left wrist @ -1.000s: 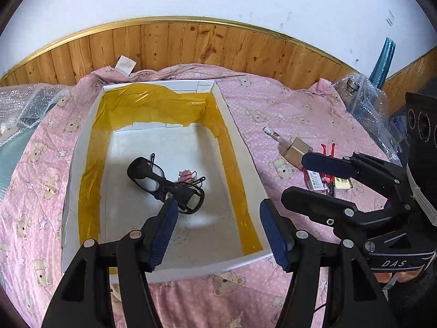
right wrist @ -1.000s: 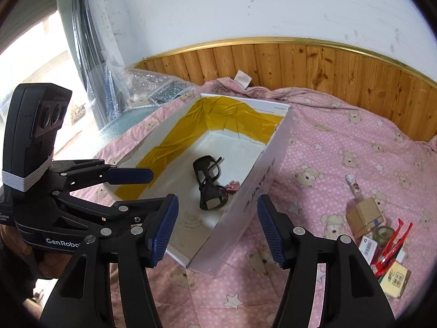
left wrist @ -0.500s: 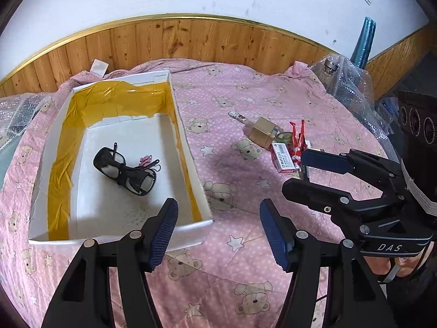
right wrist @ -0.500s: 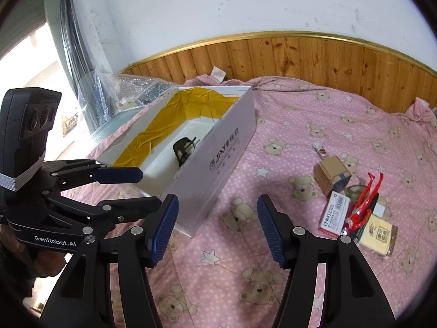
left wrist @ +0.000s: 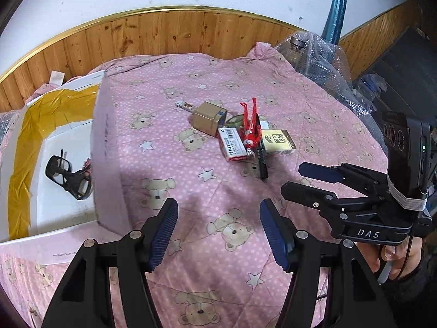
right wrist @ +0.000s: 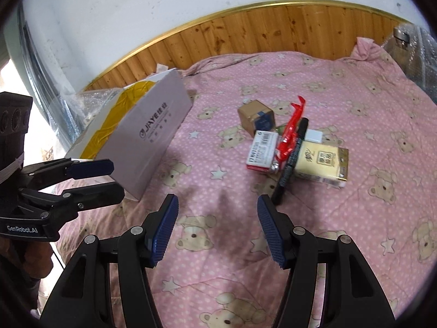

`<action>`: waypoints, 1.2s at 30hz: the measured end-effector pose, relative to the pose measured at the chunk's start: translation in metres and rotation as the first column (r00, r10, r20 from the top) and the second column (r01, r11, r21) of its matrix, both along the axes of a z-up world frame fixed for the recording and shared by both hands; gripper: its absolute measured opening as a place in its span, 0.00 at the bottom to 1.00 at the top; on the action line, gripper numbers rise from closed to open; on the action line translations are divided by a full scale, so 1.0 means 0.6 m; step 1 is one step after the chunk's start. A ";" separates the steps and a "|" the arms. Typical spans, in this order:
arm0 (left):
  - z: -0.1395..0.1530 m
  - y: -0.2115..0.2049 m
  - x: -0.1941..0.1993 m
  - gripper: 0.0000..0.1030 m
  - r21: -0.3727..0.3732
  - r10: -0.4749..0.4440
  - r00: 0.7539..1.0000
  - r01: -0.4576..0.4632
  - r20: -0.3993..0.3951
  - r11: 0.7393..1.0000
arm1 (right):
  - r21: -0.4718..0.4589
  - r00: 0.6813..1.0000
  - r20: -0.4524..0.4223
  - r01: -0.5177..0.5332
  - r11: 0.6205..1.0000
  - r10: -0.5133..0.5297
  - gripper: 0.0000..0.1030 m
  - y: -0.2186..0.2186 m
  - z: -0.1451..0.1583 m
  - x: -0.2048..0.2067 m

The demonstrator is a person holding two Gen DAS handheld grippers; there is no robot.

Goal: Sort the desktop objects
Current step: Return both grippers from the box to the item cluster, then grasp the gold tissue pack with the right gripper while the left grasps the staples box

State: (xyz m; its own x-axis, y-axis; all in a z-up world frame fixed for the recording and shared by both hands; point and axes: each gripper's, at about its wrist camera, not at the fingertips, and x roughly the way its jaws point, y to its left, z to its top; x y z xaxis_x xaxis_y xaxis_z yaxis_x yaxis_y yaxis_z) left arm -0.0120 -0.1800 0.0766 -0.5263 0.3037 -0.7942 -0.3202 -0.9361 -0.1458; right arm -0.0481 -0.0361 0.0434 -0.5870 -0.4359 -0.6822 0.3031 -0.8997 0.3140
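Hovering over a pink bear-print quilt [left wrist: 218, 191], the left gripper [left wrist: 218, 229] and the right gripper [right wrist: 217, 228] both stand with jaws spread wide and nothing between them.

A heap of desk items lies ahead of both tools near the quilt's middle: a small brown cardboard box [left wrist: 209, 119], a red-and-white packet [left wrist: 233, 147], a red figurine [left wrist: 250, 125] lying across the pile, a black pen [right wrist: 291, 161] and a yellow pack [right wrist: 322, 161], all touching or overlapping. Well apart to the left sits a white box lined with yellow tape [left wrist: 24, 142], with black glasses [left wrist: 67, 175] on its floor. A hand [left wrist: 396, 257] grips the right tool's handle.
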 end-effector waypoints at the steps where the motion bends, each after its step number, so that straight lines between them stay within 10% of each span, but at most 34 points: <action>1: -0.004 0.012 -0.002 0.62 -0.003 -0.008 1.000 0.008 0.002 1.000 | 0.012 1.000 0.002 0.018 1.000 -0.018 0.61 0.009 -0.005 0.001; 36: -0.169 0.149 -0.227 0.62 0.038 -0.004 0.996 0.001 0.087 0.999 | 0.101 0.985 0.076 0.145 0.984 -0.153 0.61 0.123 -0.071 -0.141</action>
State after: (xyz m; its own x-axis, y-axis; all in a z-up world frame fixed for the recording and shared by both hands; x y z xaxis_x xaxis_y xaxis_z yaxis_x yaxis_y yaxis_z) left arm -0.1480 -0.0908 -0.0245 -0.4551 0.3357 -0.8247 -0.3073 -0.9285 -0.2084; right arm -0.1327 0.0376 0.0011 -0.5800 -0.2793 -0.7652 0.1400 -0.9596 0.2441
